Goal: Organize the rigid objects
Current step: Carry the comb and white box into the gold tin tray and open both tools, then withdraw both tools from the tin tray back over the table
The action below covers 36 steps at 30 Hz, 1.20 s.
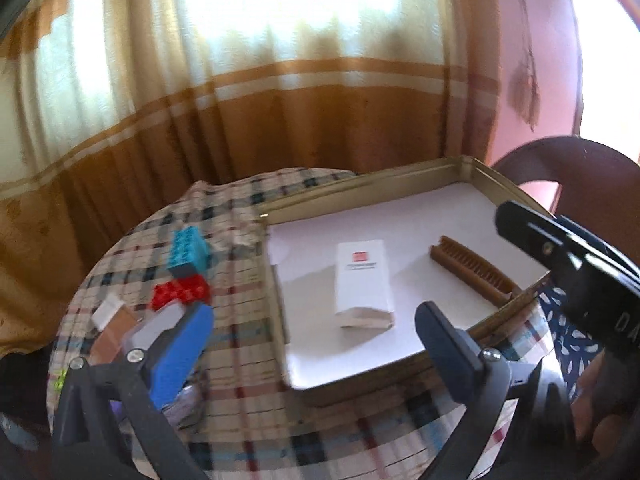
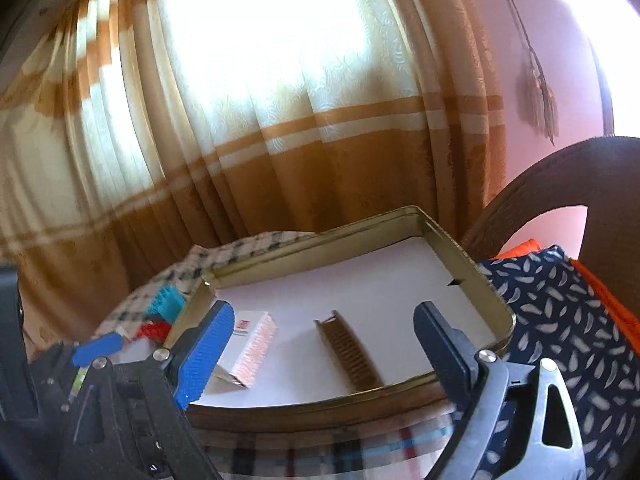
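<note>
A gold metal tray [image 1: 372, 178] lined with white paper lies on a plaid-clothed round table. In it lie a white box [image 1: 364, 284] and a brown comb [image 1: 472, 272]. Left of the tray sit a teal brick [image 1: 188, 254] and a red brick [image 1: 182, 292]. My left gripper [image 1: 316, 344] is open and empty above the tray's near left corner. In the right wrist view the tray [image 2: 468, 258], the white box [image 2: 250, 344] and the comb [image 2: 350, 354] show between the fingers. My right gripper [image 2: 324, 356] is open and empty over the tray's near edge.
A grey-white block [image 1: 156, 326] and a small white piece [image 1: 106, 310] lie near the left fingertip. A brown chair [image 2: 560, 184] with patterned blue cloth [image 2: 568, 320] stands at the right. Curtains hang behind the table.
</note>
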Motion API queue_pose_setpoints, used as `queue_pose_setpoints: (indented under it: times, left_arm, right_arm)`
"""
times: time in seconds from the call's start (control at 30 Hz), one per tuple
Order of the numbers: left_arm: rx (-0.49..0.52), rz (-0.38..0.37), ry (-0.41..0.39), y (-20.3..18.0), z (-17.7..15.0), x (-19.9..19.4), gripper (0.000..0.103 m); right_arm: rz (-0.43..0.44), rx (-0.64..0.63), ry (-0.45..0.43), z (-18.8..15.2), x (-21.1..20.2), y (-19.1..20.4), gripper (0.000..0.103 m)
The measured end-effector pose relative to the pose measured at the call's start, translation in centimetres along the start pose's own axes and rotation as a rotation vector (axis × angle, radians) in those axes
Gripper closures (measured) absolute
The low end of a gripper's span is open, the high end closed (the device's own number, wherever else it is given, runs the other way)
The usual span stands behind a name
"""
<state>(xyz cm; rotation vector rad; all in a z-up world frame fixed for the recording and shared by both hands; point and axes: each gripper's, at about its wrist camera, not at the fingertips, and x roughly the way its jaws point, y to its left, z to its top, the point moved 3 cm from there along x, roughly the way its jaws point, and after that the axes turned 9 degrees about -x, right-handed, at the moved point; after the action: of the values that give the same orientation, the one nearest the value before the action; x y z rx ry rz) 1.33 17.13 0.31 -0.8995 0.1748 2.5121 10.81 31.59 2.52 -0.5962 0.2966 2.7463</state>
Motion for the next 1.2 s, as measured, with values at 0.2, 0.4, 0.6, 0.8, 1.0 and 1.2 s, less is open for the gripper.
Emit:
queue_pose_setpoints:
  times: [0.2,0.4,0.6,0.8,1.0,1.2]
  left_arm:
    - [-0.072,0.118,-0.049,5.2,-0.6,-1.1,0.001]
    - [-0.163,0.206,-0.049,10.7,-1.6,-1.3,0.001]
    - [-0.191,0.286,-0.074,14.2,-2.7,-2.1,0.001]
    - [-0.235,0.33,-0.083,16.9,-3.9,-2.4,0.001]
    - [-0.304,0.329,-0.096,18.7,-4.5,-2.7,0.001]
    - [-0.352,0.325,-0.089,19.5,-4.8,-2.6,0.001]
  right_arm:
    - [0.025,-0.005,-0.009,-0.9,0.0,2.9,0.01]
    - [0.034,-0.041,-0.048,-1.3,-0.1,6.8,0.01]
    - [0.046,-0.115,-0.089,-1.9,-0.1,10.9,0.01]
    - [0.048,-0.121,-0.125,-2.3,-0.5,13.3,0.01]
    - [0.021,-0.195,-0.16,-3.0,-1.5,15.7,0.01]
    - [0.025,-0.244,-0.137,-3.7,-1.7,17.2,0.01]
